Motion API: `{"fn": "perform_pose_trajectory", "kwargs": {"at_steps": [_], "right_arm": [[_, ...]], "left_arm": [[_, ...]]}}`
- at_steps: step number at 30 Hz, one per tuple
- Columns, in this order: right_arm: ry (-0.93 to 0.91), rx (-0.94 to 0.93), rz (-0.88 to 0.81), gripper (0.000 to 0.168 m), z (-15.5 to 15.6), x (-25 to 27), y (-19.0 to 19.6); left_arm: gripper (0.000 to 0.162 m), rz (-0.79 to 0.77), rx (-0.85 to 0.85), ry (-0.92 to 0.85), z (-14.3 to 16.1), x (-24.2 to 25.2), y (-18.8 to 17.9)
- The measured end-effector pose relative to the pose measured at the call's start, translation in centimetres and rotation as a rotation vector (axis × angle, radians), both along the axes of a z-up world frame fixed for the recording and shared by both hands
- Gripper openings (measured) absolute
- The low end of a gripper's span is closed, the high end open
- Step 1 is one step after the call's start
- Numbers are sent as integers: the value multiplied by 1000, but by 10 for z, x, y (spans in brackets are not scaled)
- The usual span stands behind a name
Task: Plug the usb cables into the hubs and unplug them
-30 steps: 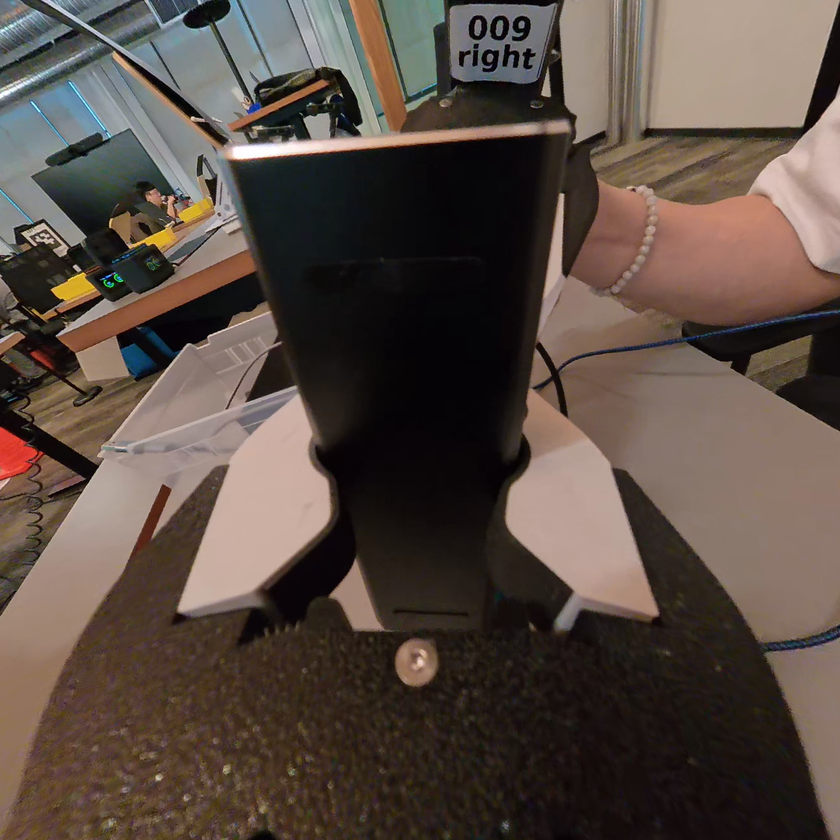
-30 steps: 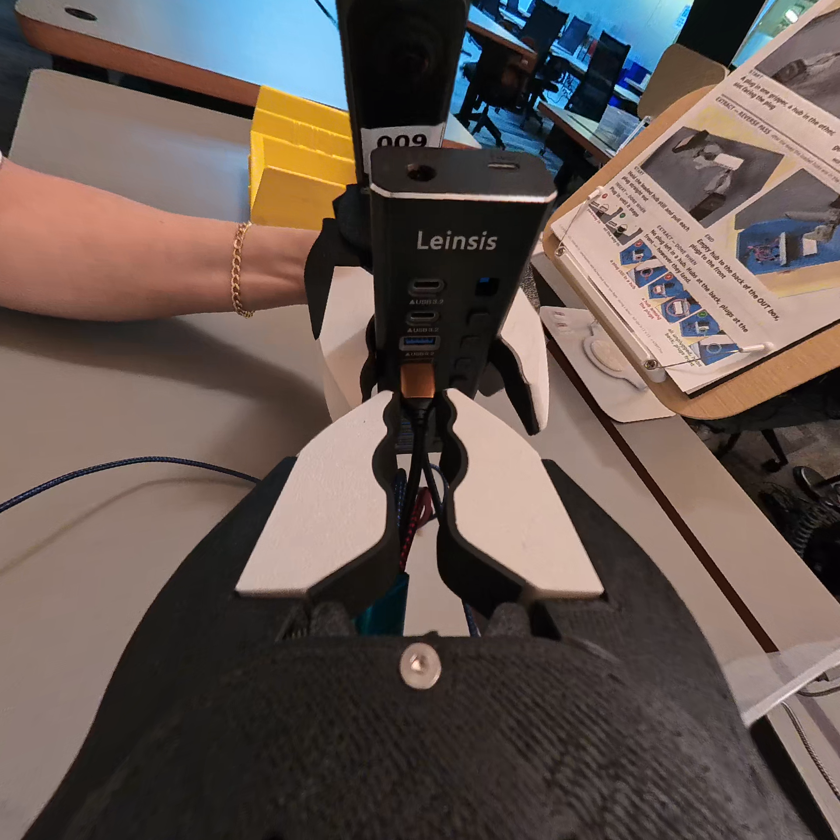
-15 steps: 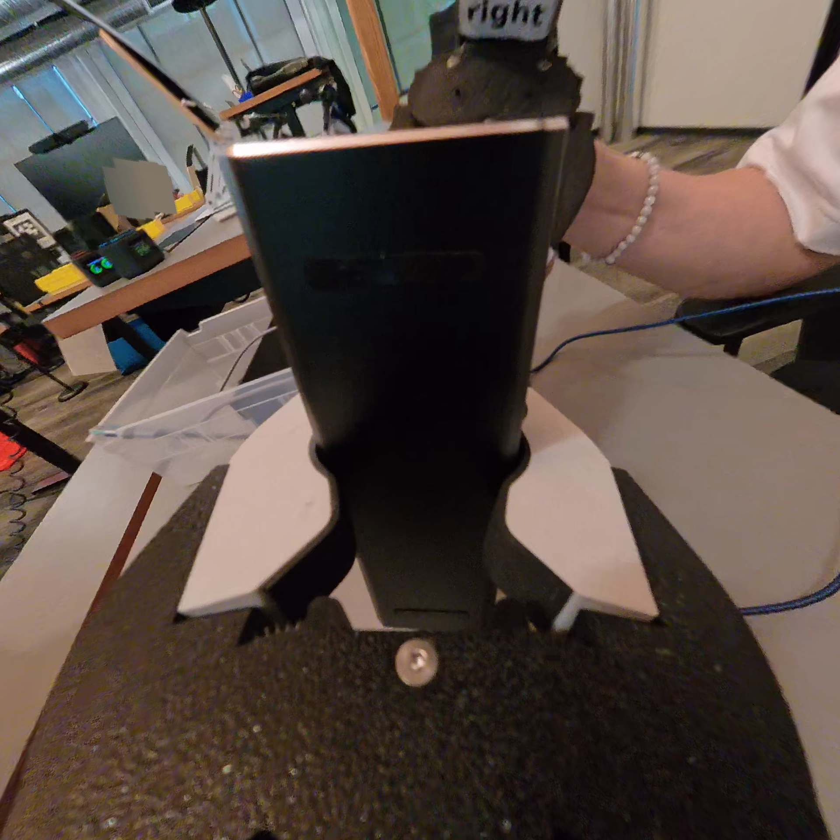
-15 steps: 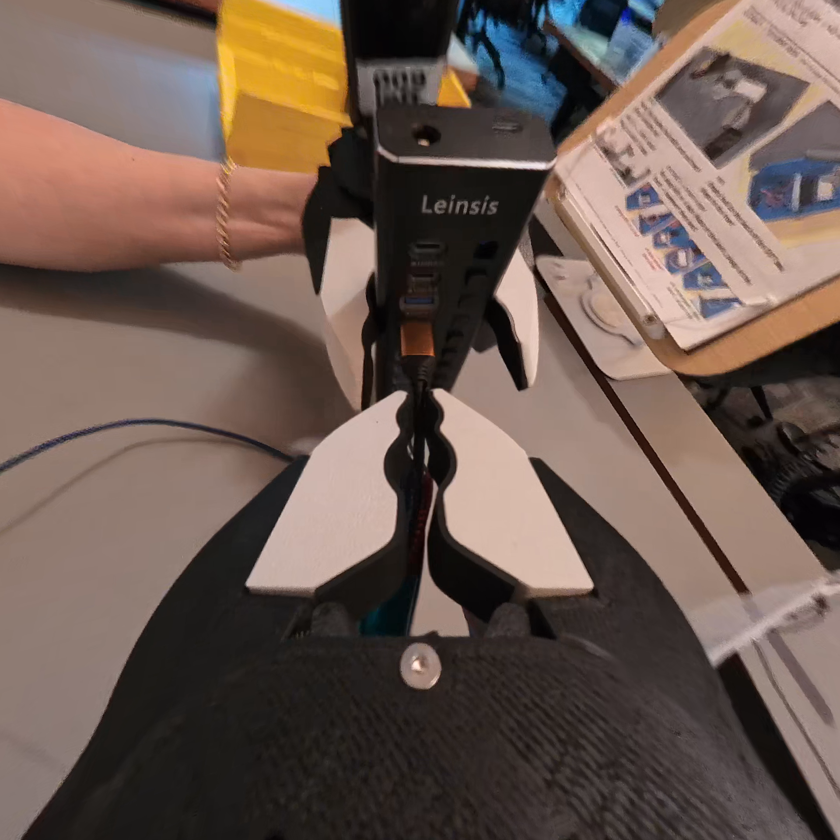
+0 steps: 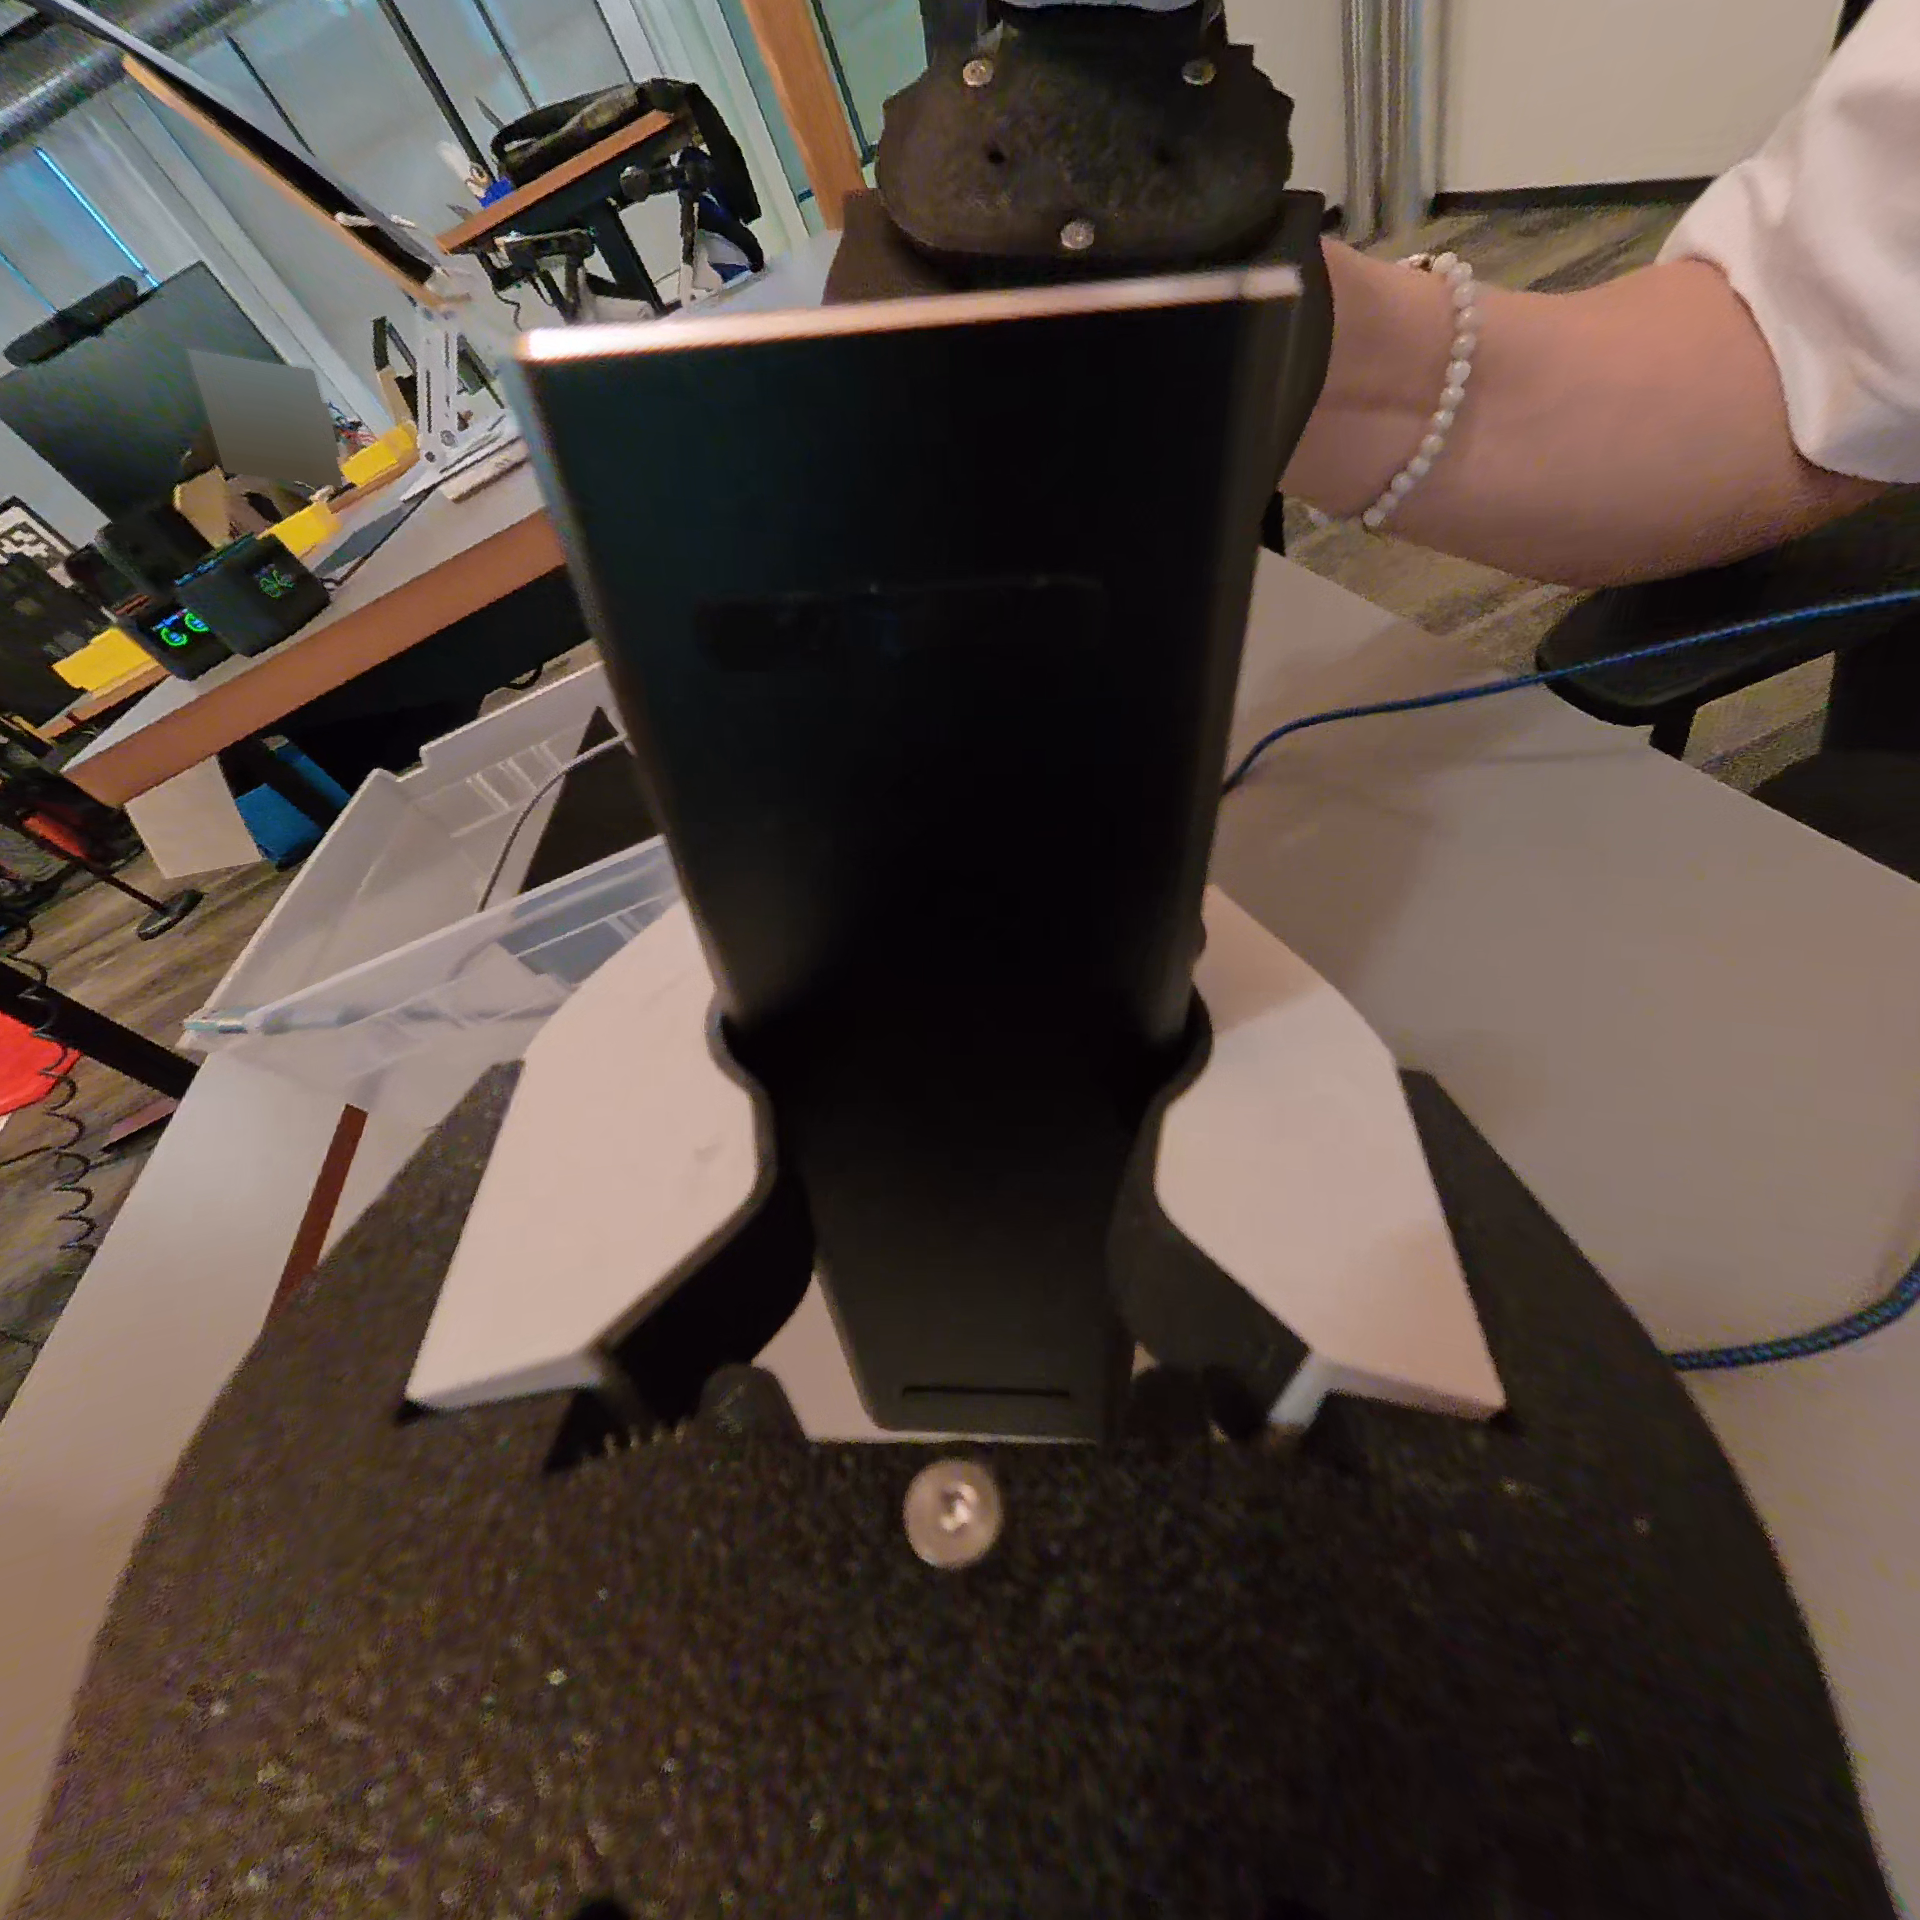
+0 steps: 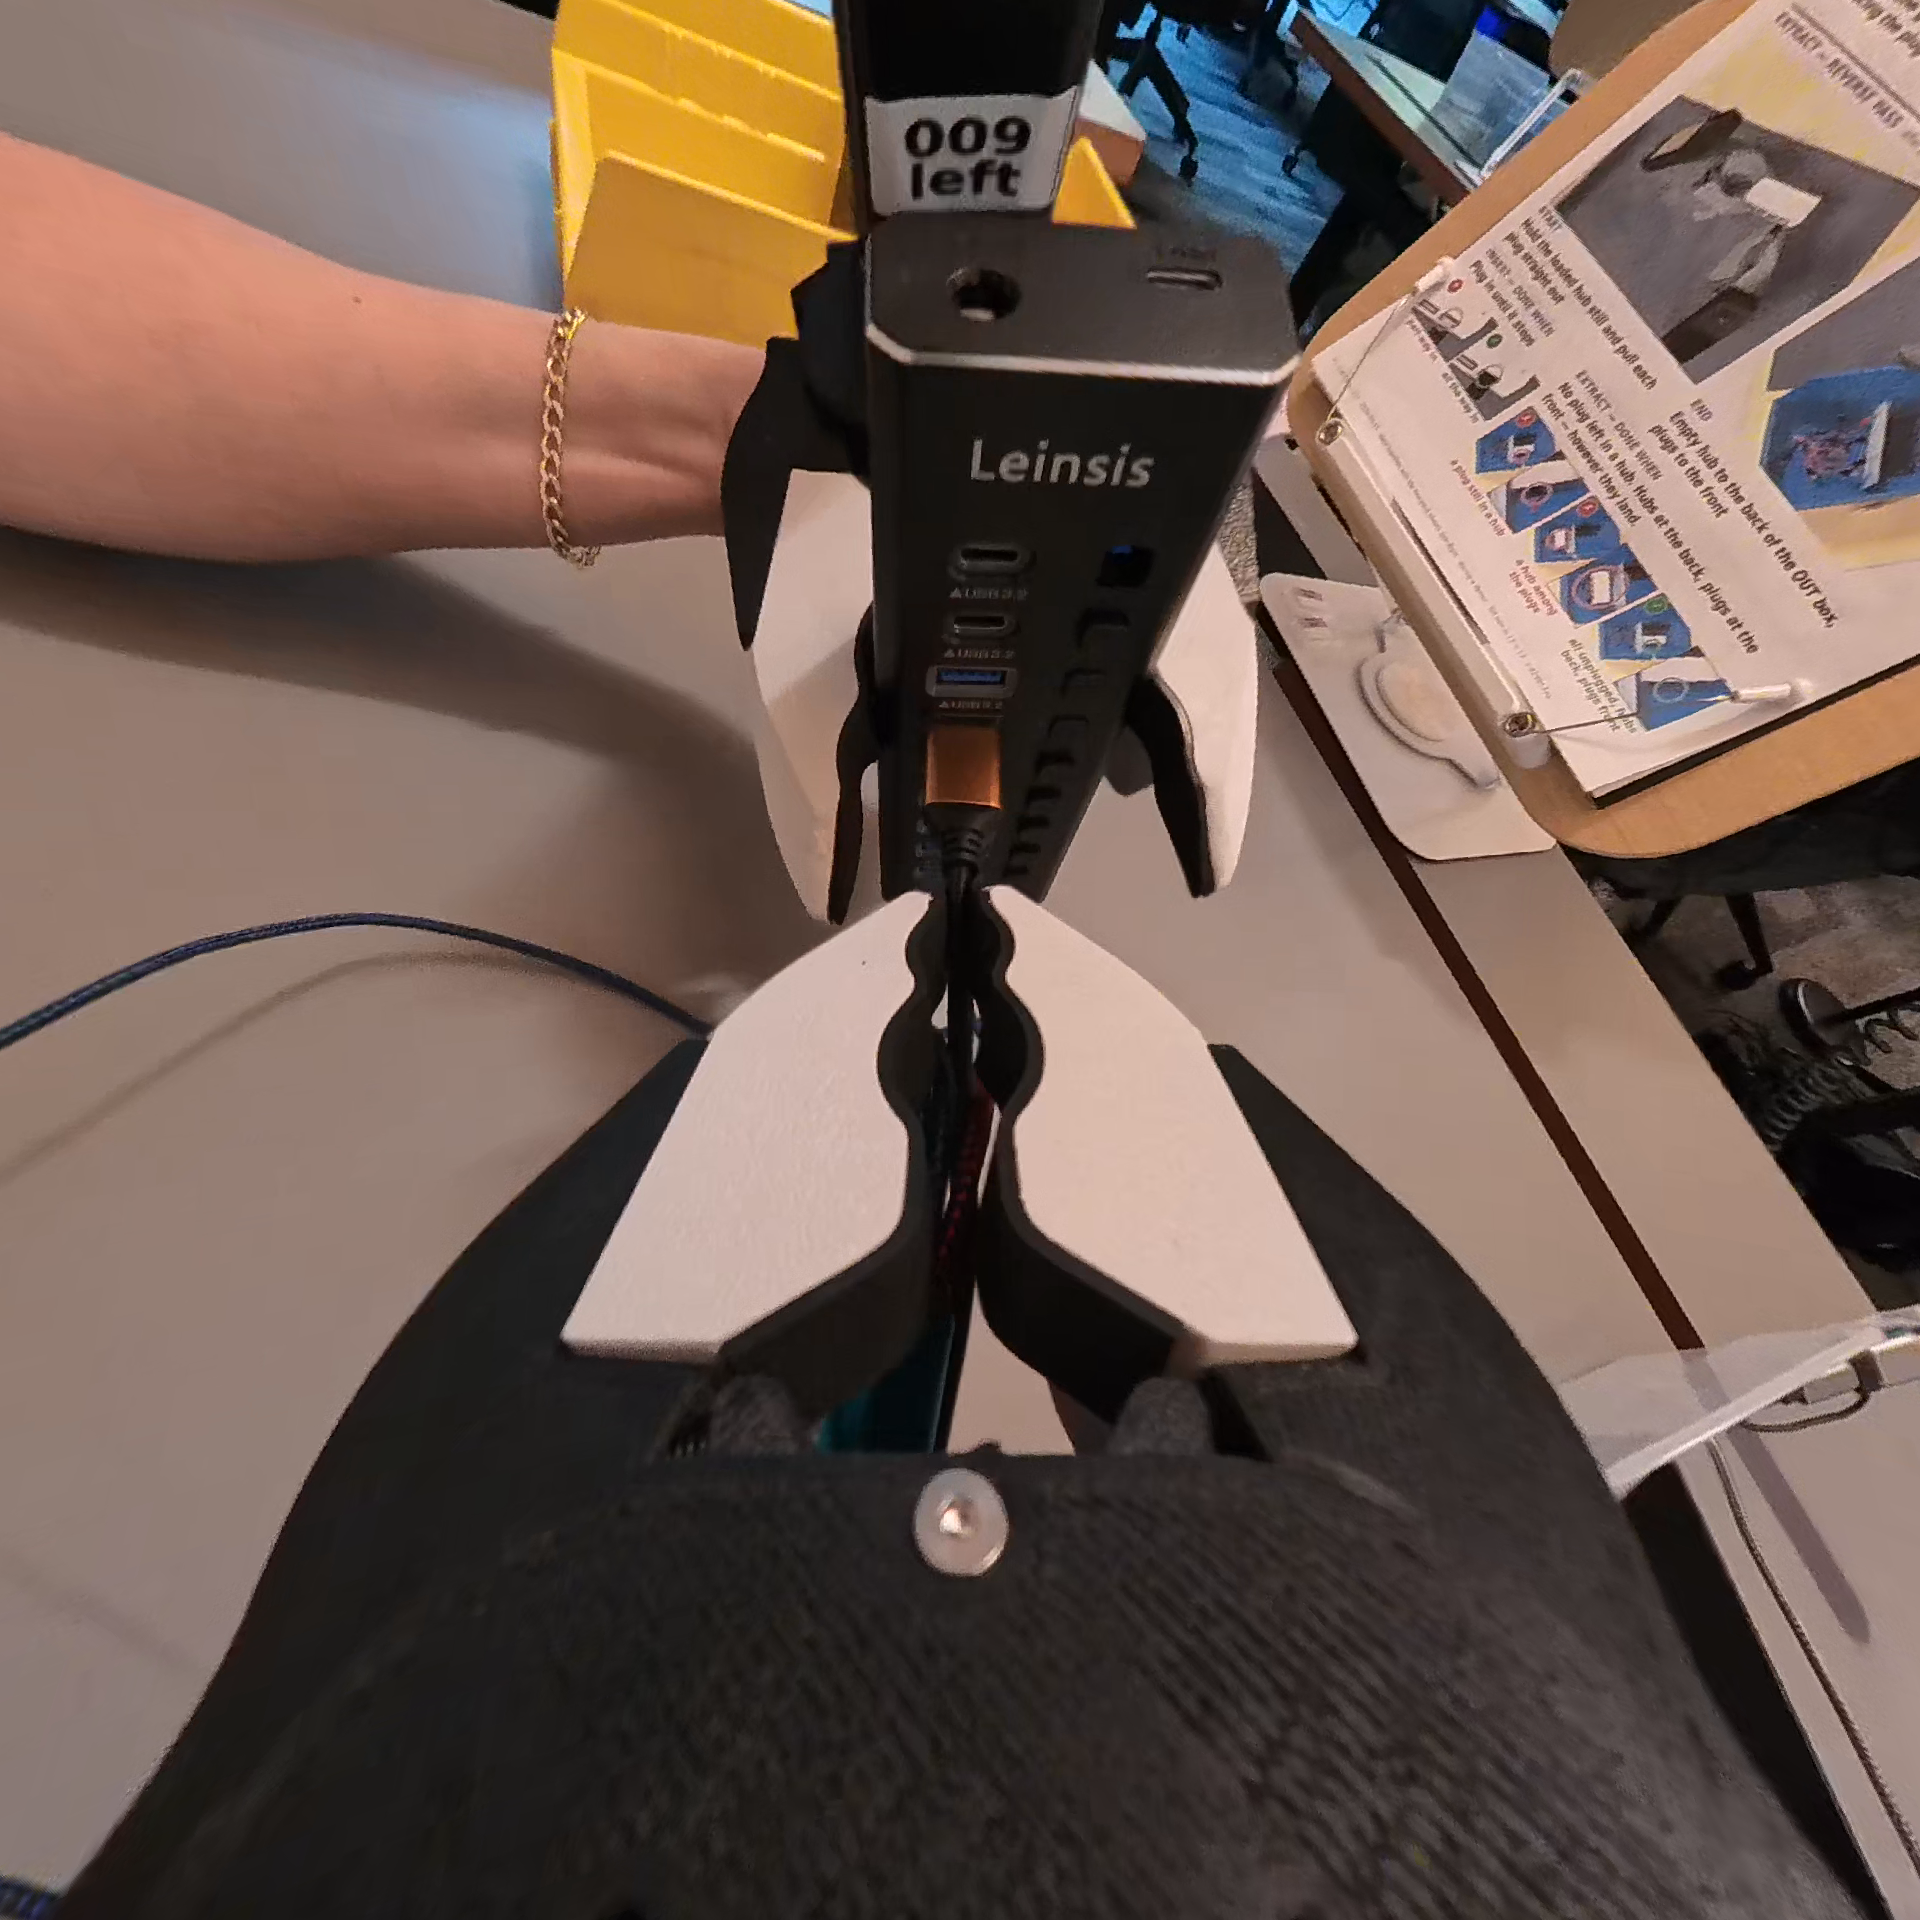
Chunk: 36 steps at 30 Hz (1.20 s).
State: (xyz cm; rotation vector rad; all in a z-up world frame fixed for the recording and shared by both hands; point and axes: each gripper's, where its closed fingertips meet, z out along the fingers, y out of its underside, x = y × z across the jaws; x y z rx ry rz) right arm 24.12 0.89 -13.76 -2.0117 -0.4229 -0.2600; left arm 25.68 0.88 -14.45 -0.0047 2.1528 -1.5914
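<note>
The left gripper [image 5: 961, 1049] has its two white fingers clamped on the sides of the black hub [image 5: 904, 665], which stands up between them, plain back face toward its own camera. Over on the right wrist view the same hub [image 6: 1060, 488] shows its port side: a column of sockets, and an orange-collared plug [image 6: 964, 767] seated in one of the lower ones. From that plug a thin black cable [image 6: 961, 935] runs straight down into the right gripper [image 6: 961, 904], whose fingers are pressed together on the cable just below the plug, tips nearly touching the hub's lower end. Red braided cable and something teal show in the gap farther back between those fingers; what they belong to cannot be told.

A blue braided cable [image 6: 312, 930] trails across the grey table [image 6: 312, 748]. A clear plastic bin [image 5: 416, 935] sits at the table's edge beyond the left gripper, a yellow bin [image 6: 686, 177] stands behind the hub, and an instruction sheet on a wooden board [image 6: 1662, 416] leans at the right.
</note>
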Motion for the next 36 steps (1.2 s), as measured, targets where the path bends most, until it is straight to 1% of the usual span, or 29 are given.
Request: {"fn": "perform_pose_trajectory", "kwargs": {"at_steps": [4, 6, 8, 9, 11, 14, 15, 16, 17, 18, 20, 21, 23, 25, 27, 30, 32, 36], "right_arm": [[23, 3, -25, 6, -2, 1, -9], [67, -18, -25, 5, -3, 0, -14], [55, 0, -57, 4, -3, 4, -15], [99, 3, -69, 4, -3, 2, -14], [133, 54, -113, 4, 5, 5, -11], [199, 122, -129, 6, 13, -1, -5], [202, 132, -114, 6, 14, -5, -4], [224, 151, -83, 0, 15, -11, -2], [268, 186, -67, 0, 18, -16, 1], [309, 204, -45, 0, 17, -21, 5], [327, 154, -54, 0, -3, -22, 9], [321, 158, -48, 4, -9, -22, 12], [346, 171, -3, 16, -13, -29, 17], [348, 172, 23, 15, -13, -36, 22], [343, 139, 57, 10, -18, -44, 24], [350, 161, 37, 3, -19, -40, 27], [393, 184, 45, 3, -18, -40, 29], [405, 212, 47, 3, -22, -38, 32]], "left_arm": [[73, -13, 8, 2, -3, 1, -8], [72, -24, 20, 28, -6, 1, -14], [72, 11, 40, 51, -8, 4, -15], [72, 15, 41, 57, -7, 3, -15], [72, 54, -10, 84, -1, 5, -13], [72, 83, -122, 160, 3, -1, -9], [72, 111, -141, 168, 1, -2, -5], [71, 147, -152, 182, -4, -2, -1], [71, 175, -164, 205, -9, -4, 2], [71, 184, -190, 220, -13, -9, 5], [71, 173, -265, 213, -13, -22, 10], [71, 188, -273, 201, -16, -27, 13], [72, 236, -223, 168, -25, -31, 20], [71, 251, -212, 143, -25, -36, 22], [71, 245, -253, 122, -24, -41, 21], [72, 240, -287, 129, -25, -40, 22], [71, 239, -308, 132, -25, -39, 23], [72, 245, -317, 148, -29, -38, 26]]}}
